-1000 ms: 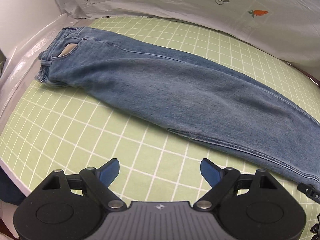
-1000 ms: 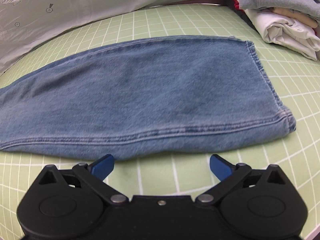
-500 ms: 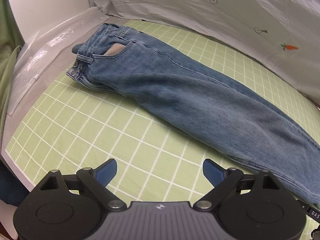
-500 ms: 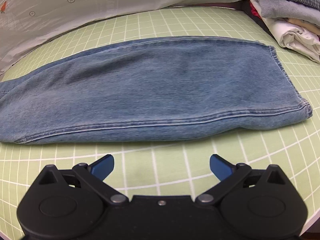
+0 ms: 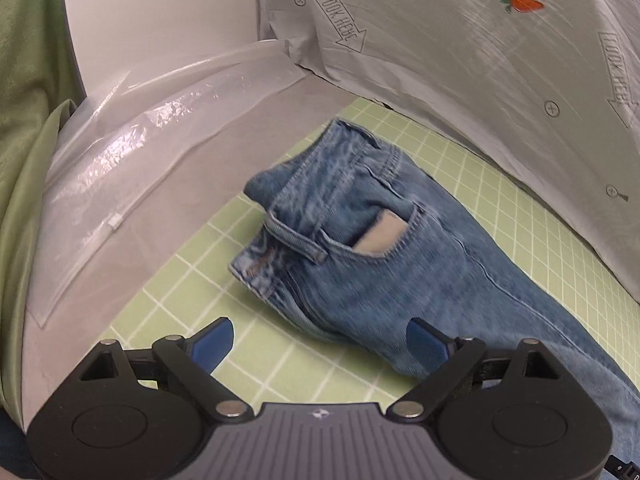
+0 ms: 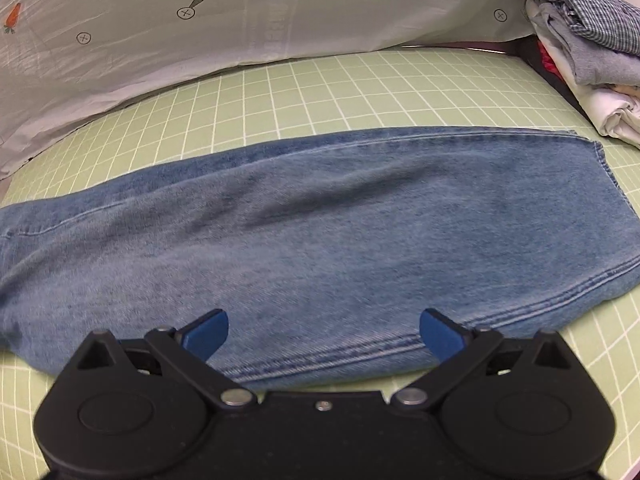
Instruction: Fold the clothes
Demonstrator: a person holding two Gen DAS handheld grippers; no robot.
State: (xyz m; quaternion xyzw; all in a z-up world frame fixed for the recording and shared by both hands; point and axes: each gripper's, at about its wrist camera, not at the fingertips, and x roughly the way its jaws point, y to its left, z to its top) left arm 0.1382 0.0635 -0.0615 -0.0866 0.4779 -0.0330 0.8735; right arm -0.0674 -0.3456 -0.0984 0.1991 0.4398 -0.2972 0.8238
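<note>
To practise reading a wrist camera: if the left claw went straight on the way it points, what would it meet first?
Most likely the waistband end of the jeans, which lie on the green grid mat directly ahead of the open left claw. Depth is hard to judge through the fisheye.

Bare green mat [image 5: 176,276] left of jeans [image 5: 360,264]; printed sheet [image 6: 280,20] walls far side; clothes pile [image 6: 584,48] blocks right corner.

Left gripper [image 5: 322,339]: held low and level, blue-padded fingers [image 5: 211,340] spread wide, nothing clasped between them. Right gripper [image 6: 324,335]: likewise held low, fingers [image 6: 441,335] parted wide, nothing gripped. Arms and hands: not seen.
</note>
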